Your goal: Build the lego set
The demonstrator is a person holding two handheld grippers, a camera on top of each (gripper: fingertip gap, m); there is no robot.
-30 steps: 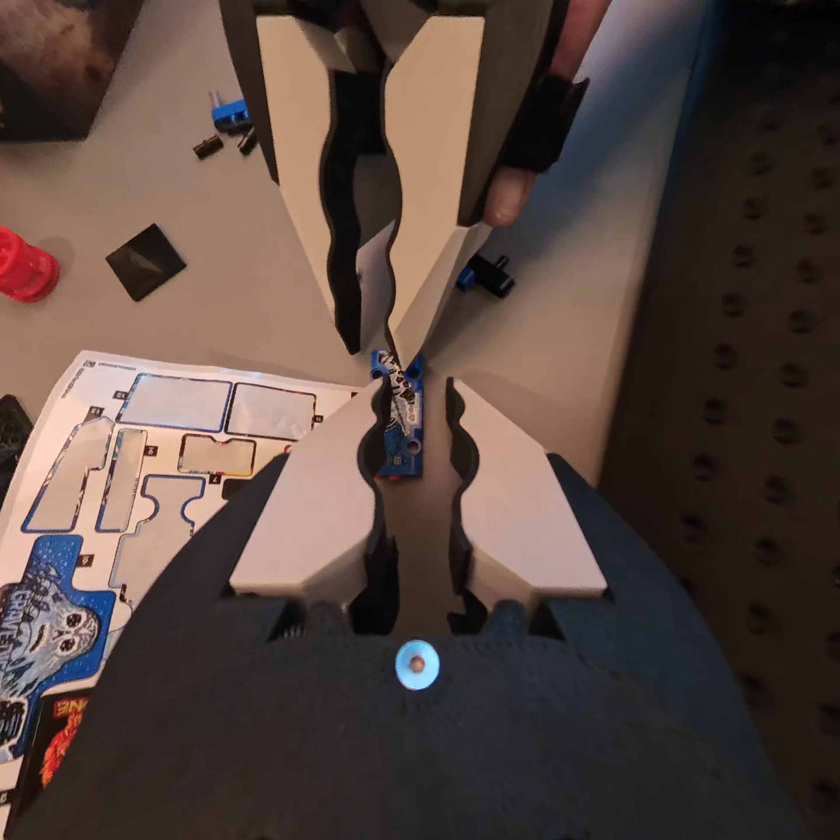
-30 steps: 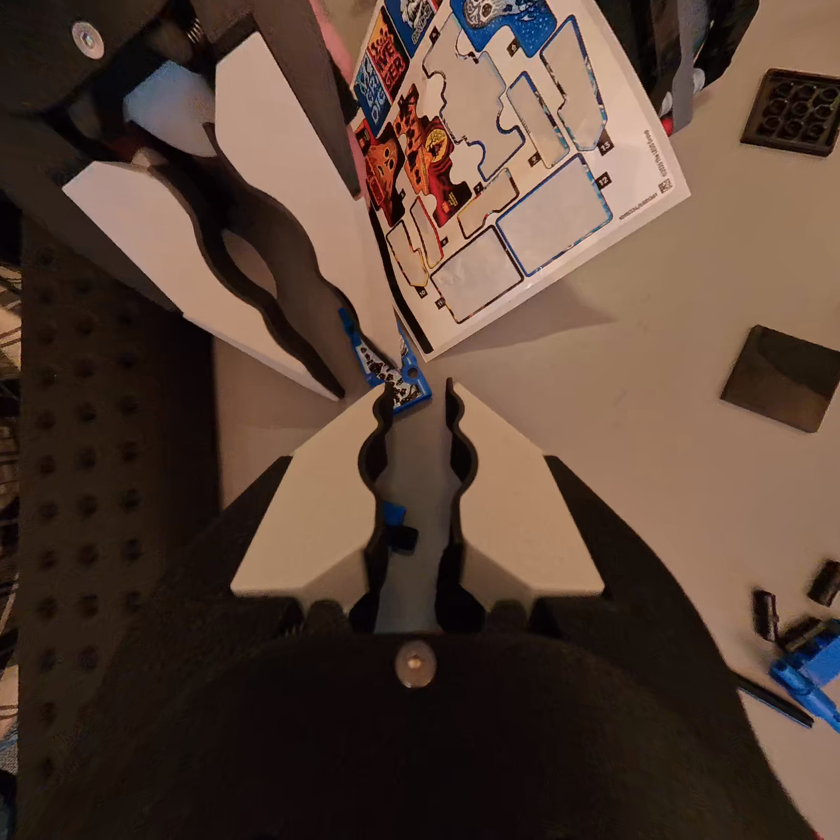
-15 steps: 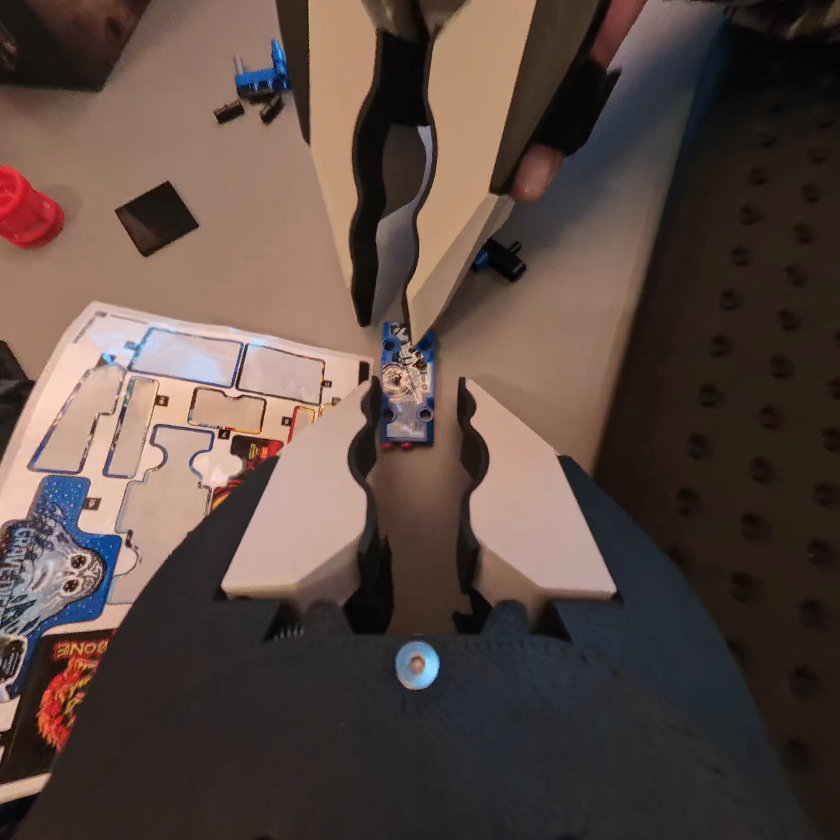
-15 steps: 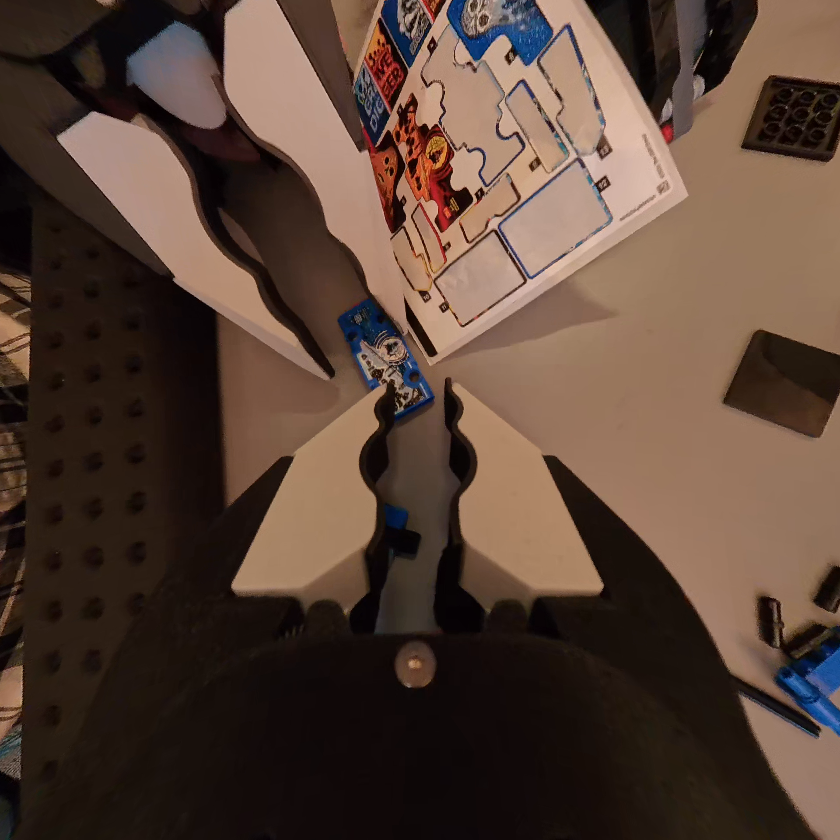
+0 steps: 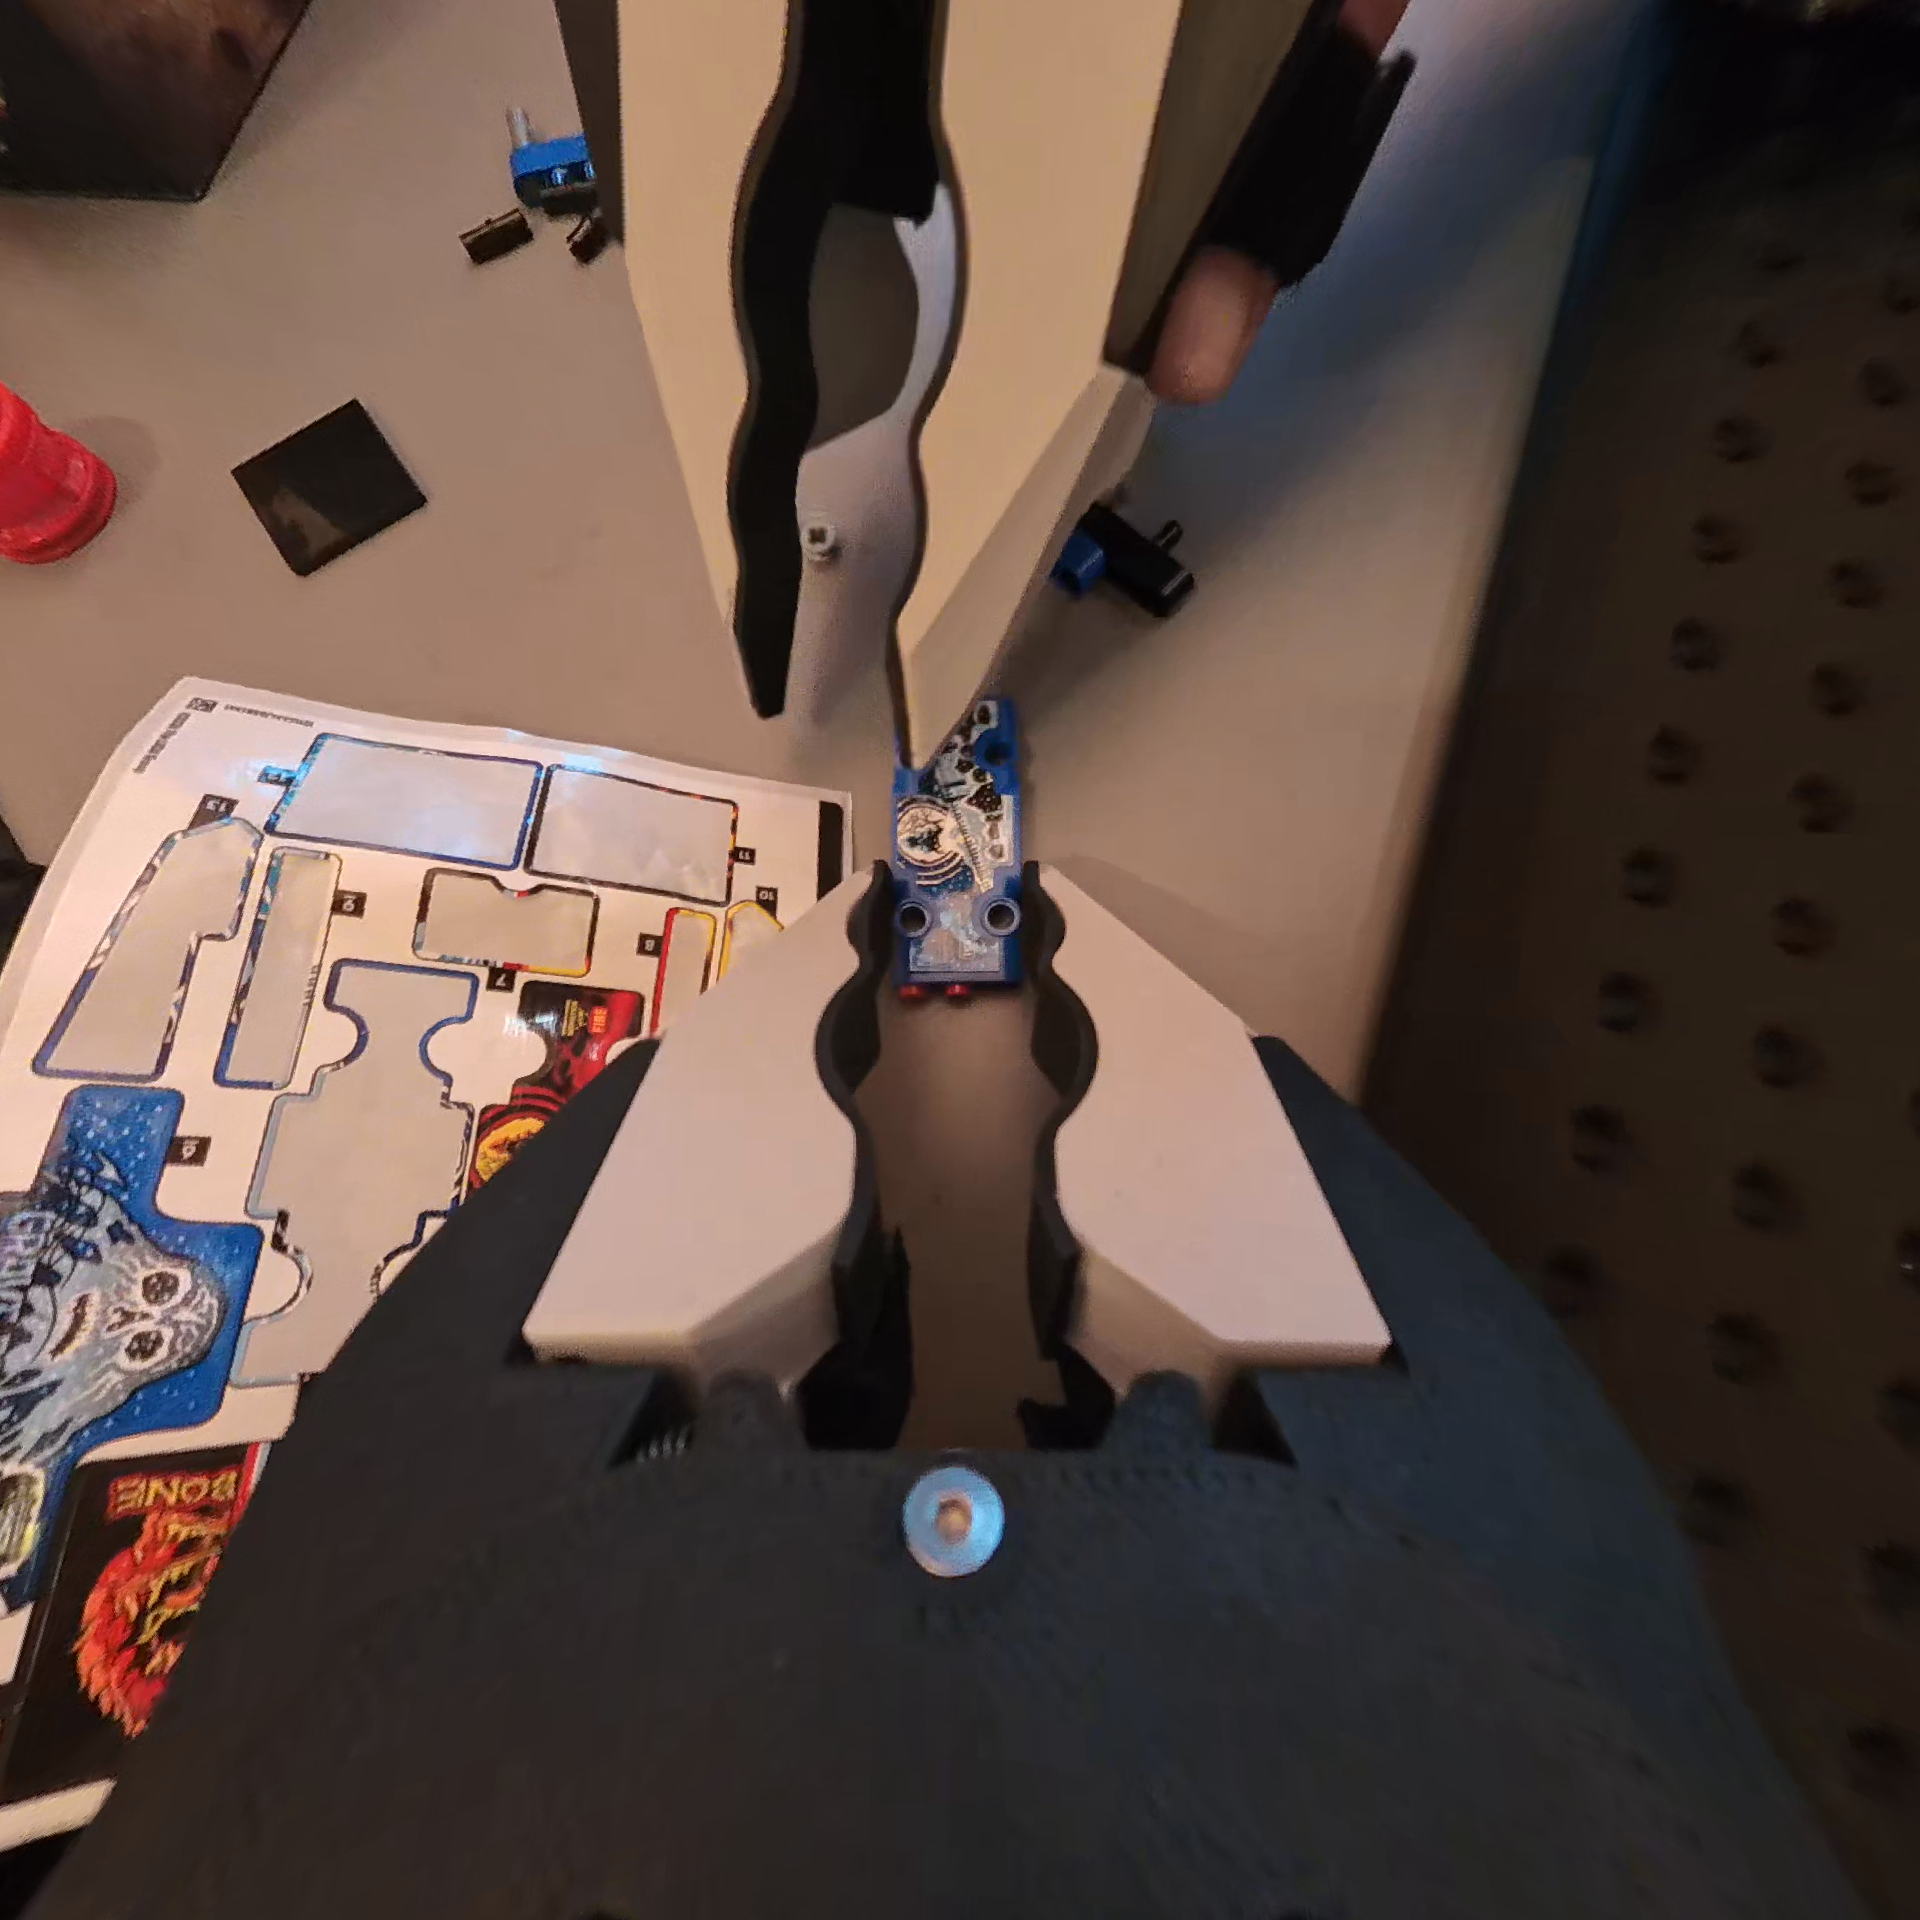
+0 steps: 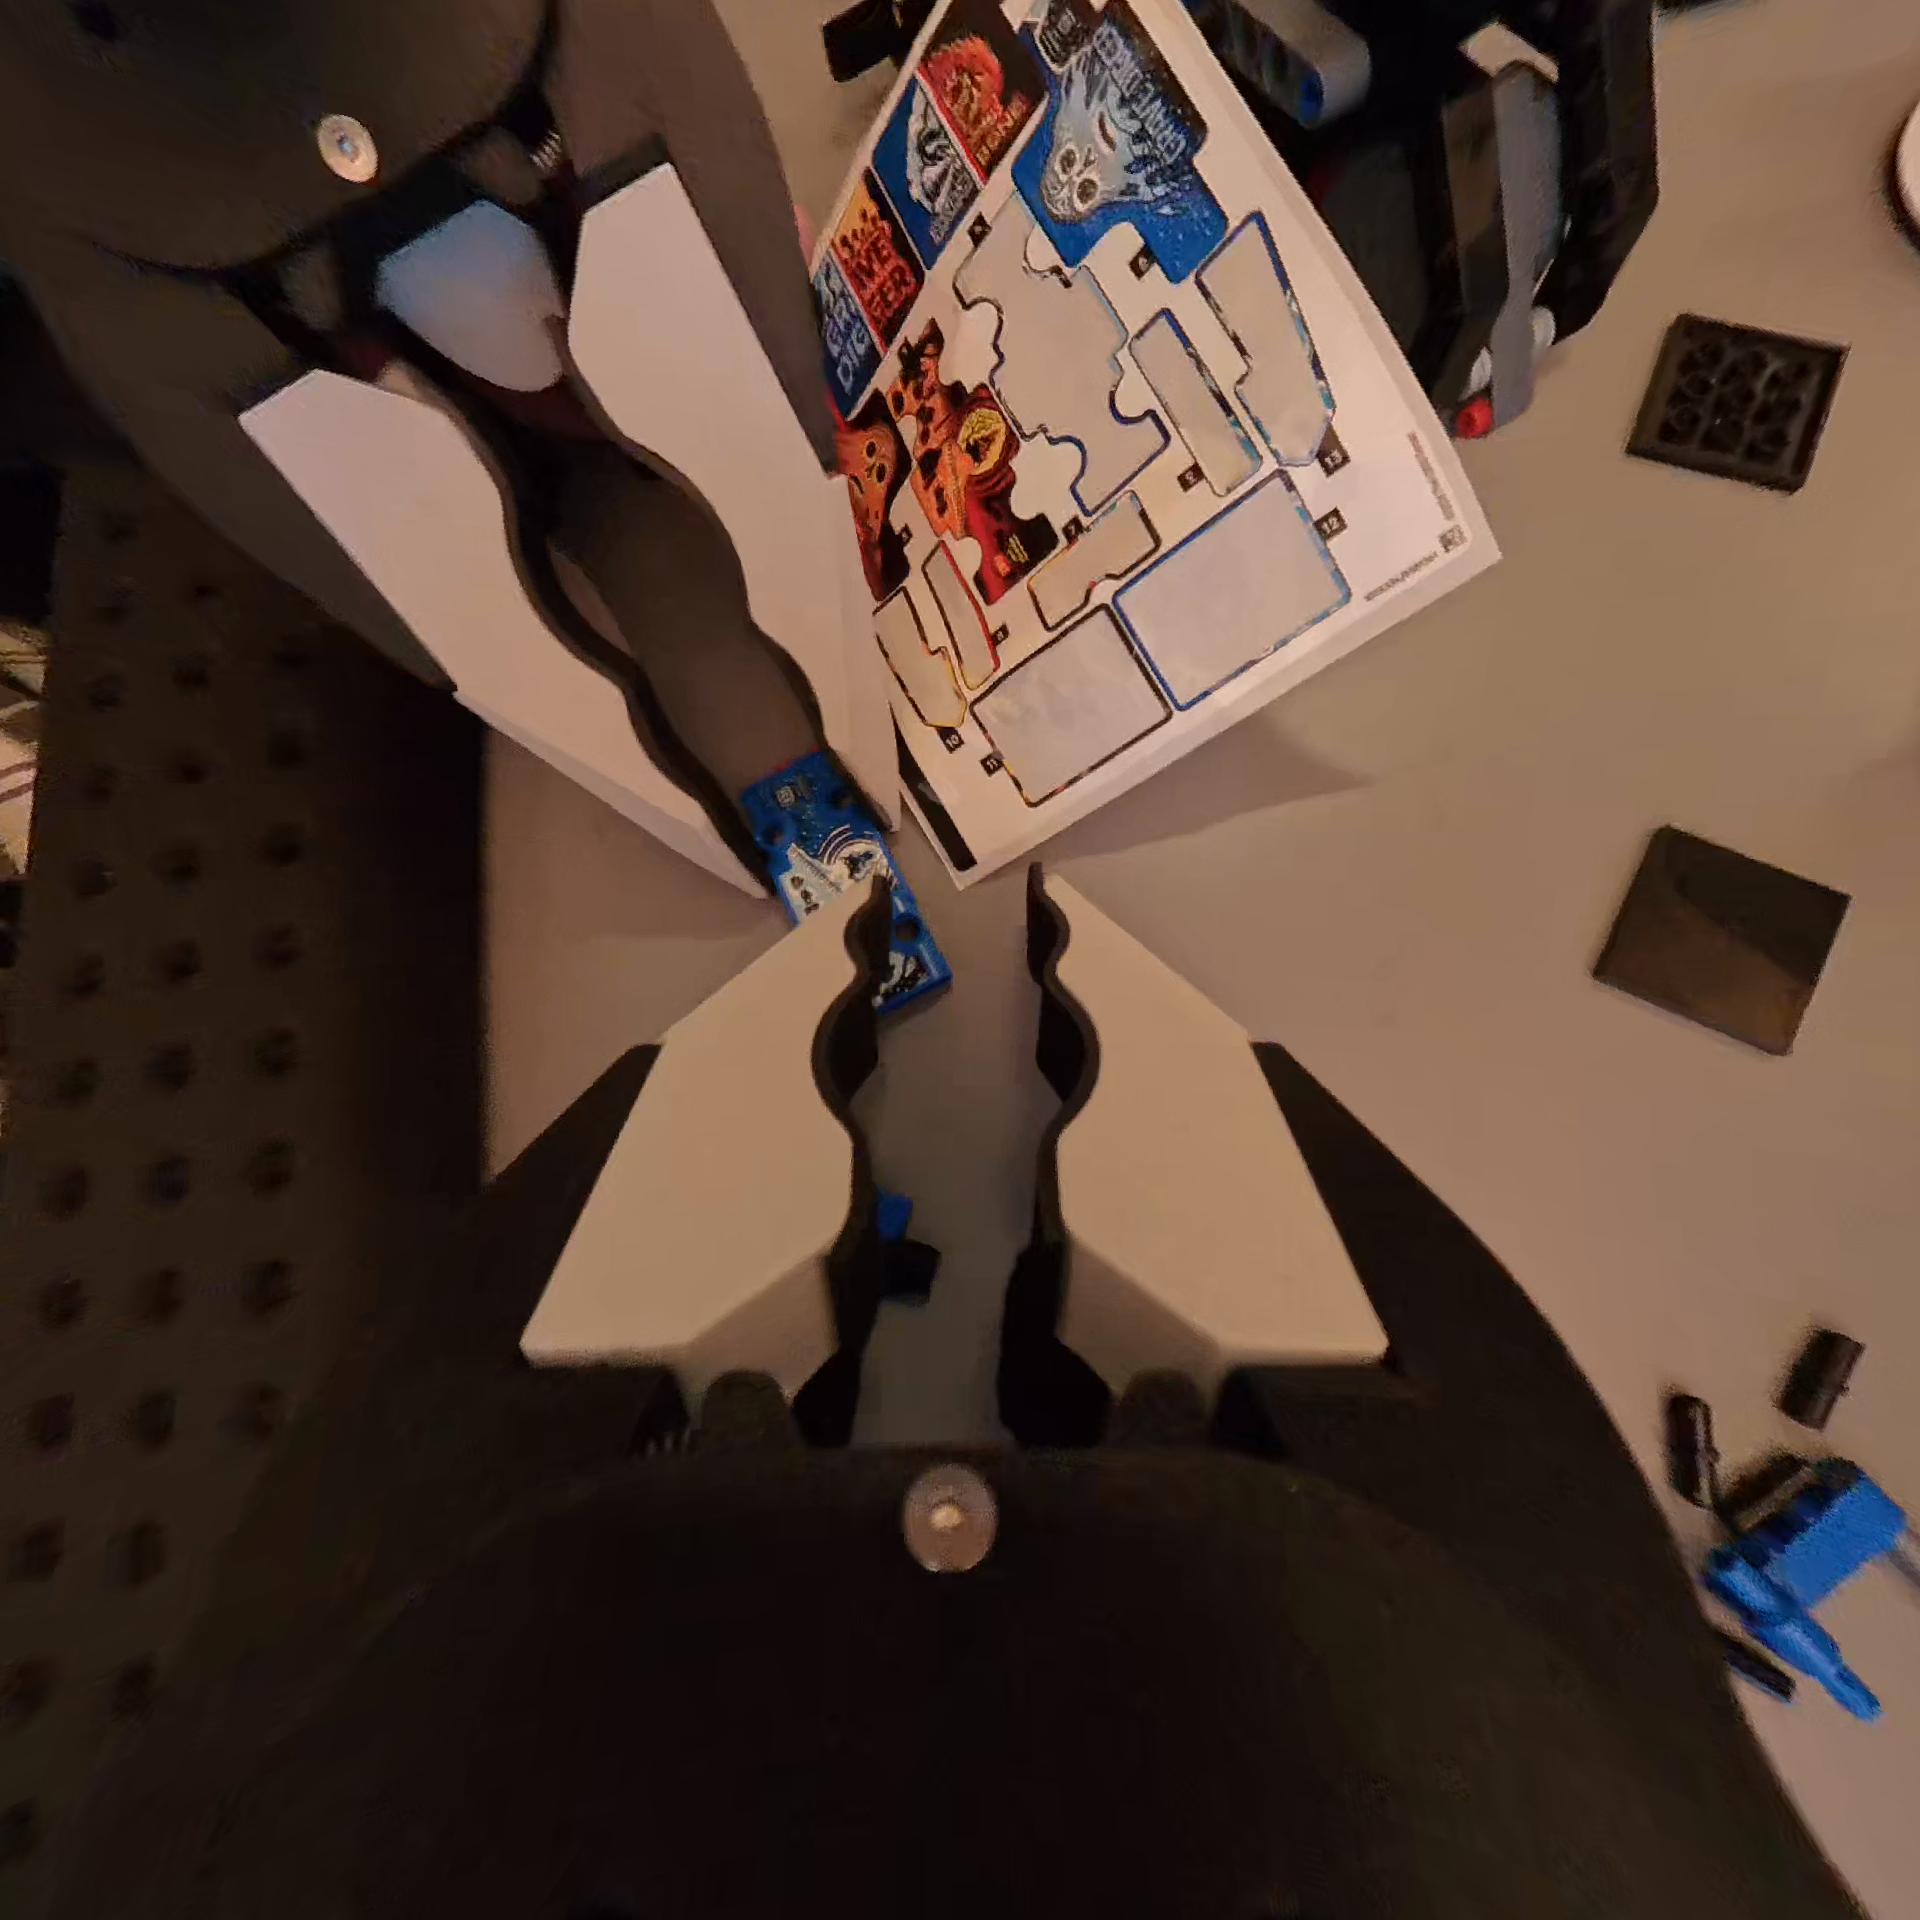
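A blue lego panel (image 5: 956, 862) with a printed sticker on top lies flat on the grey table near its right edge. My left gripper (image 5: 954, 894) has a jaw on each side of the panel's near end, closed to its width. My right gripper (image 5: 836, 712) reaches in from the far side, open and empty, with one fingertip on the panel's far end. In the right wrist view the panel (image 6: 816, 847) lies under the right gripper's (image 6: 956, 894) left fingertip, with the left gripper (image 6: 826, 852) around its other end.
A sticker sheet (image 5: 416, 935) lies left of the panel. Around it are a black square tile (image 5: 327, 483), a red piece (image 5: 42, 478), a blue-and-black pin (image 5: 1117, 561), a blue connector (image 6: 1808, 1569) with black pins, and a black grid piece (image 6: 1735, 400). A dark perforated mat (image 5: 1662, 935) borders the table edge. Less than 4 cm separates the two grippers' tips.
The panel went from tilted to flat. My left gripper opened, slid forward around it, and narrowed onto its sides. My right gripper lifted and opened a little wider.
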